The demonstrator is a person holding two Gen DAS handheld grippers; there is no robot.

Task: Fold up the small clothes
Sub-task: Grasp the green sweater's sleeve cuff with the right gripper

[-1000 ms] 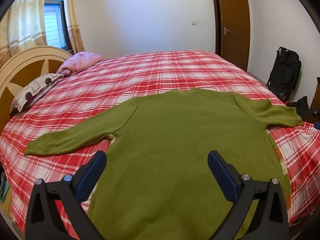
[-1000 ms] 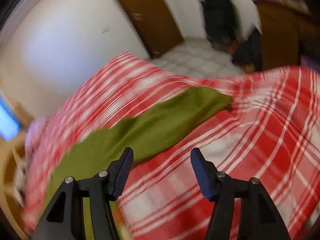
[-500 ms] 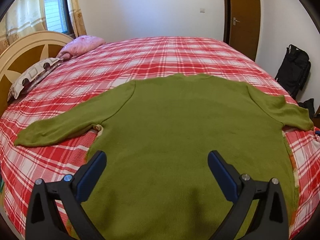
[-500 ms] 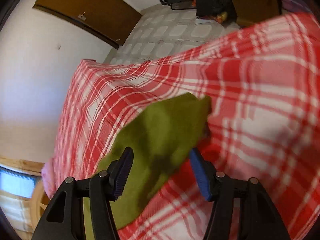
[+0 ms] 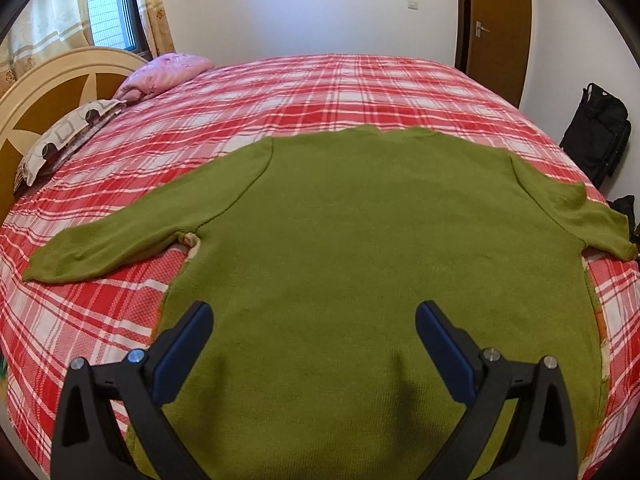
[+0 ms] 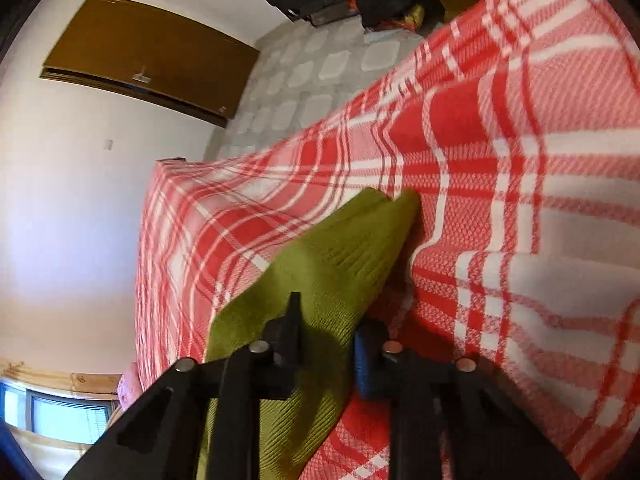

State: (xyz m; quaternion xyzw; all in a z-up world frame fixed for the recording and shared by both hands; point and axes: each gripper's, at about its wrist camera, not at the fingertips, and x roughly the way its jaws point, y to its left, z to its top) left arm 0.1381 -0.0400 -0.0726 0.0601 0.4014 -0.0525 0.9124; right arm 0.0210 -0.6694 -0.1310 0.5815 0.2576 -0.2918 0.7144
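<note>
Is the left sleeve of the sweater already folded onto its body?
No, the sleeve lies stretched out on the bedspread, beside the sweater body.

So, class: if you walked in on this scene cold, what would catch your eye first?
A big green sweater lies spread flat, sleeves out, across a bed with a red and white plaid cover. The left gripper hovers open above its lower part. The right gripper has just closed its fingers on the end of one sleeve.

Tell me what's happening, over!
Left tongs open over green sweater. Right tongs just closed, pinching its sleeve. Nothing blocking on the bed.
</note>
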